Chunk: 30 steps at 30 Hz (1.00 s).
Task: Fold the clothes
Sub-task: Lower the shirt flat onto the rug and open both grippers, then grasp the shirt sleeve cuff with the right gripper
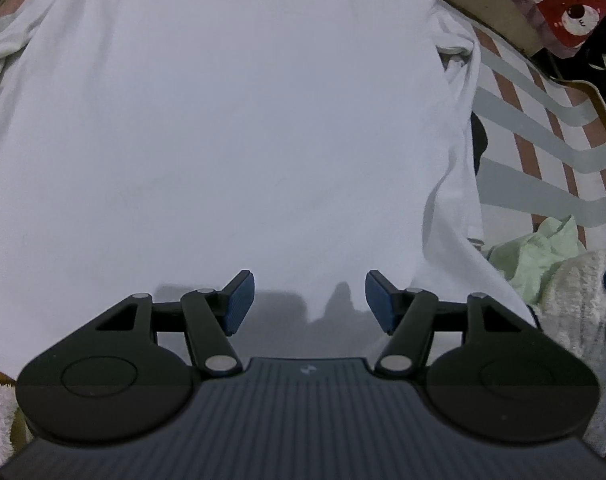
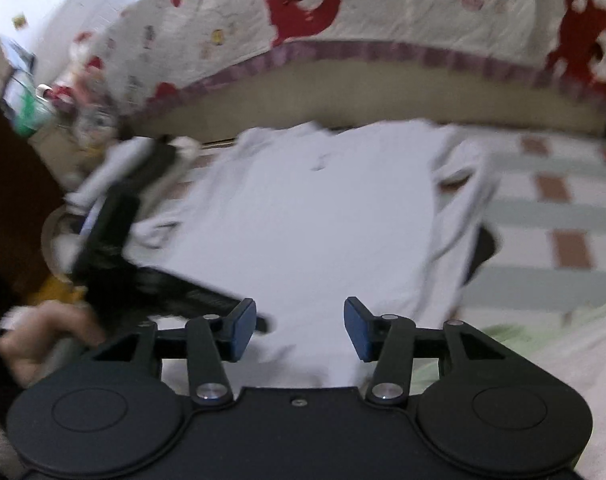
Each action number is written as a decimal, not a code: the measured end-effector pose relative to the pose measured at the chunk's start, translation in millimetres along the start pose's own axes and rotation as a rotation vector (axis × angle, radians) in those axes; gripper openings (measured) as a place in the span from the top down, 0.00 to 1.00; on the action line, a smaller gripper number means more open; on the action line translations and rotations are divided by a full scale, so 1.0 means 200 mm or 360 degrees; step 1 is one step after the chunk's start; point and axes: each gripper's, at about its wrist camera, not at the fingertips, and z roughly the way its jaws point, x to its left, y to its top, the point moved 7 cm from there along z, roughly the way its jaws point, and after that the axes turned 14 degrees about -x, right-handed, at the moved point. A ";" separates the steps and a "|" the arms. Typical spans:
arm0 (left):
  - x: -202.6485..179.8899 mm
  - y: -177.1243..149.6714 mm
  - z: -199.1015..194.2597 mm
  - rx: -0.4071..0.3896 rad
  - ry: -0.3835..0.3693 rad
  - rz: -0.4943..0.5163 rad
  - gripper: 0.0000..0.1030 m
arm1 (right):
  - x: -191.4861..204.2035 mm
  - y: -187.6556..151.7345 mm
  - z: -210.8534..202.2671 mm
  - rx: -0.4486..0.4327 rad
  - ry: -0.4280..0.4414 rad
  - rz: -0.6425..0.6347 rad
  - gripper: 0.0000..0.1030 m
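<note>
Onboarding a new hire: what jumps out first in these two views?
A white shirt spread flat on a striped bed cover fills the middle of both views. Behind it, across the far edge, lies a quilt with red bears. The left gripper and right gripper are both open above the shirt's near hem, gripping nothing.
</note>
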 end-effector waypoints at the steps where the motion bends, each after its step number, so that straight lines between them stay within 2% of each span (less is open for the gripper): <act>1: -0.01 0.02 0.00 -0.0016 0.0007 0.0016 0.41 | -0.05 0.03 0.02 -0.0005 -0.0035 0.0013 0.47; 8: -0.06 0.19 0.04 -0.0131 0.0053 0.0127 0.41 | -0.44 0.26 0.17 -0.0042 -0.0281 0.0107 0.43; 11: -0.09 0.26 0.05 -0.0181 0.0073 0.0175 0.41 | -0.72 0.37 0.36 0.0021 -0.0387 0.0216 0.43; 13: -0.12 0.31 0.07 -0.0221 0.0084 0.0217 0.41 | -0.91 0.40 0.46 0.0016 -0.0424 0.0379 0.43; 16: -0.27 0.39 0.19 -0.0281 0.0067 0.0315 0.39 | -1.10 0.29 0.54 0.0077 -0.0406 0.0689 0.44; 19: -0.40 0.41 0.33 -0.0289 0.0045 0.0394 0.39 | -1.09 0.25 0.59 0.0103 -0.0297 0.0766 0.44; 22: -0.51 0.41 0.46 -0.0285 0.0038 0.0458 0.39 | -1.04 0.21 0.69 0.0214 -0.0268 0.0686 0.43; 26: -0.65 0.42 0.64 -0.0280 0.0029 0.0542 0.39 | -1.00 0.16 0.81 0.0339 -0.0299 0.0618 0.44; 30: -0.64 0.40 0.66 -0.0270 0.0053 0.0517 0.39 | -0.99 0.18 0.90 0.0334 -0.0262 0.0666 0.43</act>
